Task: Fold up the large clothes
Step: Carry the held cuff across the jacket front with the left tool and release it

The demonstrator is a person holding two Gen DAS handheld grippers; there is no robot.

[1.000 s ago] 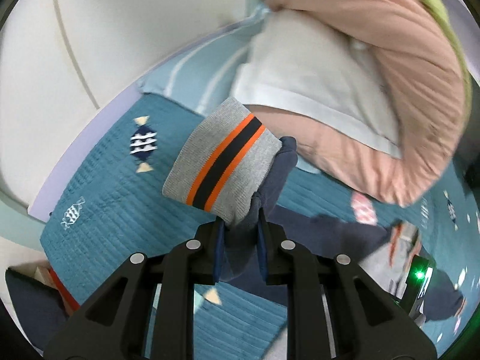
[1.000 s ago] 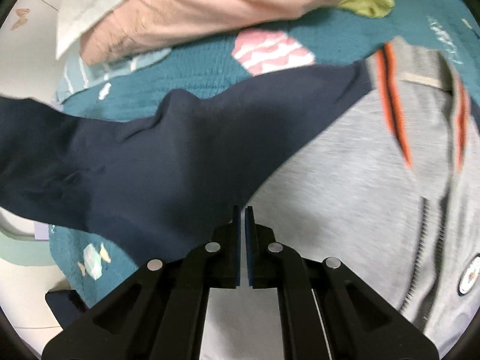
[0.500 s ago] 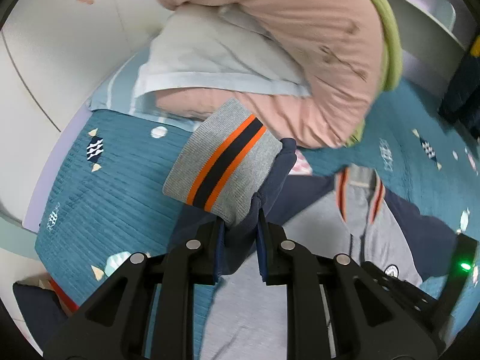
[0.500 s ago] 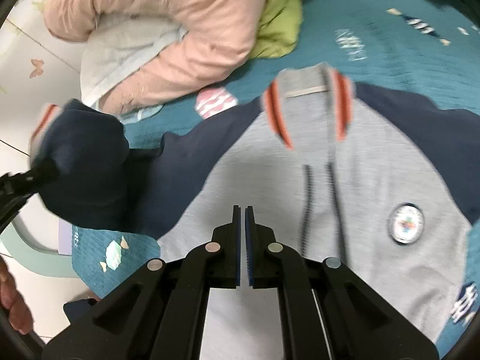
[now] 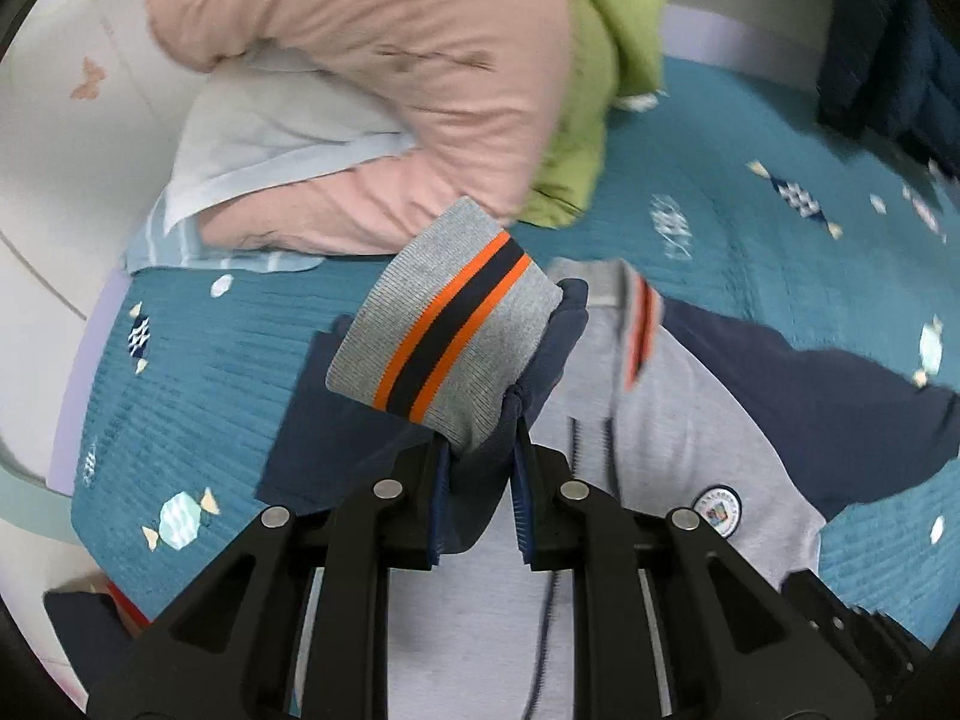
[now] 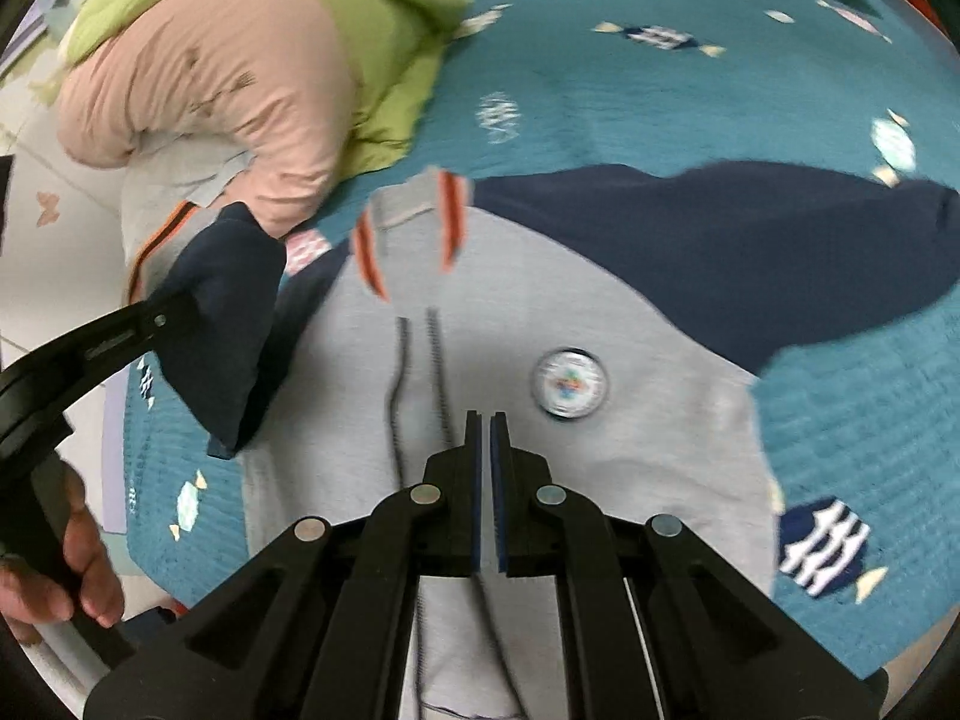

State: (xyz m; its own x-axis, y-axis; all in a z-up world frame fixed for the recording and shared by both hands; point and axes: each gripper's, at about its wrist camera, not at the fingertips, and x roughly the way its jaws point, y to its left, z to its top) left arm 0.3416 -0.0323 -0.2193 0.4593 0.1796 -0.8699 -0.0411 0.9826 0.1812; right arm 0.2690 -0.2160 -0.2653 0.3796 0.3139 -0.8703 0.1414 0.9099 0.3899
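A grey zip jacket (image 6: 510, 360) with navy sleeves and an orange-striped collar lies face up on the teal bedspread. My left gripper (image 5: 477, 450) is shut on the navy sleeve (image 5: 480, 474) just behind its grey cuff (image 5: 444, 330) with orange and navy stripes, held up over the jacket's left shoulder. In the right wrist view that gripper (image 6: 180, 312) holds the sleeve end (image 6: 228, 312) at the left. My right gripper (image 6: 486, 420) is shut with nothing between its fingers, hovering above the jacket's chest near the zip and round badge (image 6: 570, 384). The other sleeve (image 6: 750, 240) stretches to the right.
A pile of pink and green bedding (image 6: 240, 78) and a pale pillow (image 5: 270, 132) sit at the bed's head. The teal quilt (image 6: 660, 90) has candy and fish prints. Dark clothing (image 5: 888, 60) lies at the far right. A hand (image 6: 66, 576) grips the left tool's handle.
Both grippers have swept sideways across the bed, from over the left sleeve to above the jacket's chest. The left one carried the cuffed sleeve along with it; the collar and badge have come into view.
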